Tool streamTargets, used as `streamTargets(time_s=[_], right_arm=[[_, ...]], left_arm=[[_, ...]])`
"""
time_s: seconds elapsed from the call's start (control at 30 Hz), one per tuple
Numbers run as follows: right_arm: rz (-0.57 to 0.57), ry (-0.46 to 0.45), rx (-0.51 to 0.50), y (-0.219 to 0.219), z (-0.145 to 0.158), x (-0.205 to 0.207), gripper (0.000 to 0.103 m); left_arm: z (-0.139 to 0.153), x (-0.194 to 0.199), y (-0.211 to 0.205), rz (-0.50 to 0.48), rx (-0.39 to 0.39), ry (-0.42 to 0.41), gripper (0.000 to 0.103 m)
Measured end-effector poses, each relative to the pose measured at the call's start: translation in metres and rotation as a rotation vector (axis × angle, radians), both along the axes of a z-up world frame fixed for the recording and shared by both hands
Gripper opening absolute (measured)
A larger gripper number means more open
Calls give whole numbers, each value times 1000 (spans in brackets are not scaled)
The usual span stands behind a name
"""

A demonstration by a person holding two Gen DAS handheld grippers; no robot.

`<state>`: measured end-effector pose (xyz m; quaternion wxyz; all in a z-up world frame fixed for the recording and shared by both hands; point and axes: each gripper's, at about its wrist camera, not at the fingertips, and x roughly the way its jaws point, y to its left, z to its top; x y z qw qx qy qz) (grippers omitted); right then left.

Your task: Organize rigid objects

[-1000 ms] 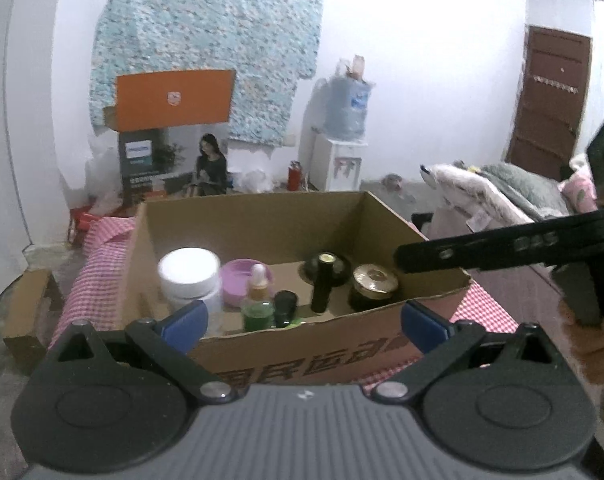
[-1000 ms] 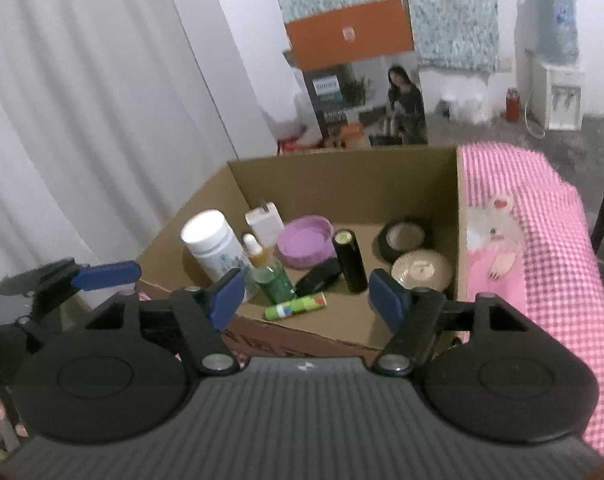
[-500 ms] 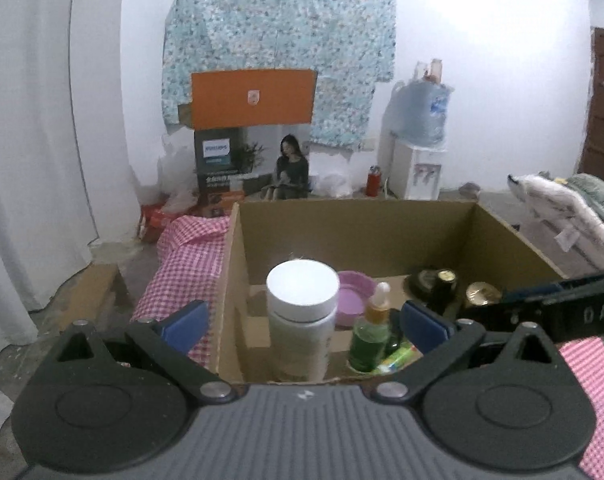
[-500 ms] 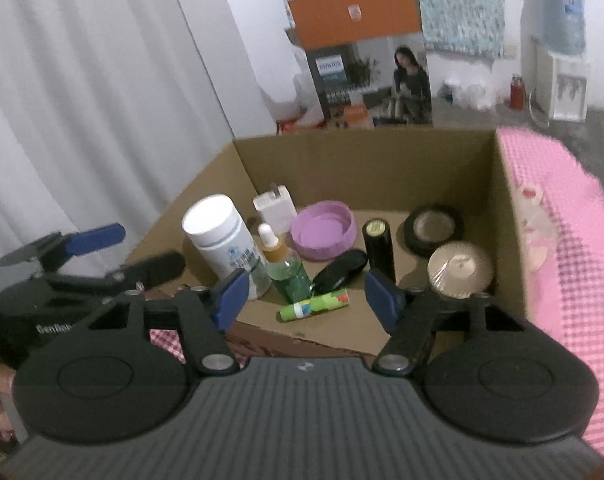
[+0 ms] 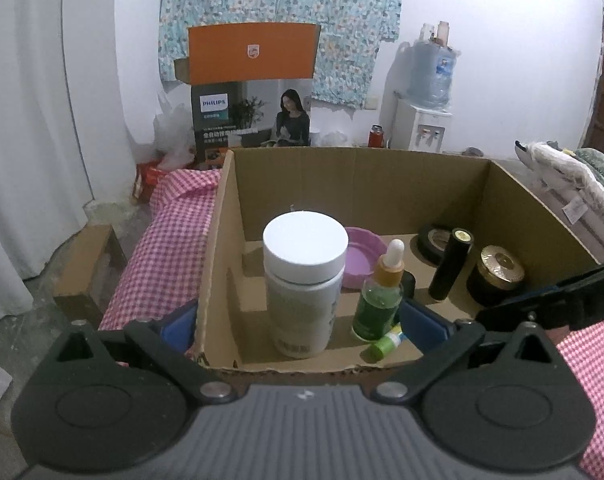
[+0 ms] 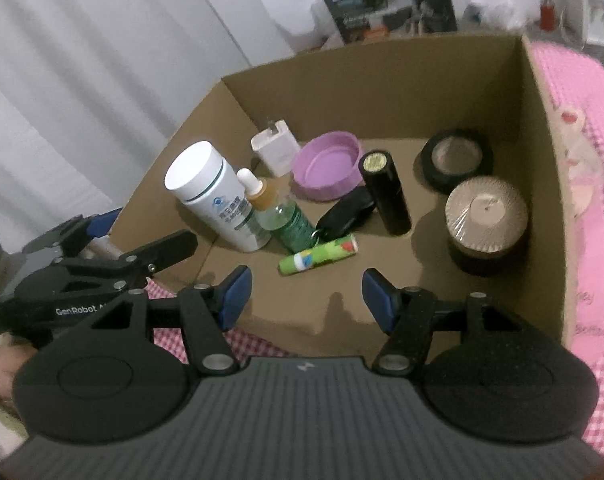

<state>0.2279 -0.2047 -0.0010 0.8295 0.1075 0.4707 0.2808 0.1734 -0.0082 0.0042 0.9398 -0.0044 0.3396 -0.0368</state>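
Fingers of my right gripper (image 6: 302,296) stand apart with nothing between them, poised at the near rim of the cardboard box (image 6: 382,92); my left gripper (image 5: 302,322) has its blue pads spread wide, one outside the box's left wall and one inside, gripping nothing. Everything I must sort sits on the box floor ahead of the right fingers. Largest is the white bottle (image 6: 217,204), ahead and left of my left pad: rigid plastic, probably the heaviest piece, smooth-sided, so I would take it across the body below the cap. Next, ahead and right of the right pad, the gold-lidded jar (image 6: 486,216): squat, likely dense, its wrapped top looks slick, so I would clamp its dark wall. Beyond it lies the black tape roll (image 6: 457,158), stiff and light, best pinched across one side of the ring. The purple lid (image 6: 329,166) is thin and hollow; one rim edge suits. The black tube (image 6: 386,192) stands upright, narrow and tippy. The dropper bottle (image 6: 281,212) leans against the white bottle, possibly glass; I judge it the fragile one, to be held at the body, not the rubber bulb. Nearest, just ahead between my pads, lies the green stick (image 6: 320,259), light and prone to roll.
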Motion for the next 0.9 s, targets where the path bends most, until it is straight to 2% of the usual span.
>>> streamTargets(time_s=[0.13, 0.4, 0.67, 0.73, 0.83, 0.9], right_arm=[[31, 48, 19, -4, -2, 5, 61], [41, 73, 21, -16, -2, 9, 63], [45, 46, -8, -17, 2, 15, 63], [30, 13, -14, -16, 4, 14, 64], [-4, -117, -32, -14, 18, -1, 73], [-29, -196, -4, -15, 32, -17, 80]], left_arm=[[1, -4, 3, -11, -40, 10, 103], [-1, -10, 8, -17, -100, 38, 103], [1, -10, 13, -23, -93, 25, 103], [4, -14, 12, -18, -81, -3, 103], [11, -23, 10, -13, -72, -35, 103], [17, -32, 11, -9, -79, -58, 103]])
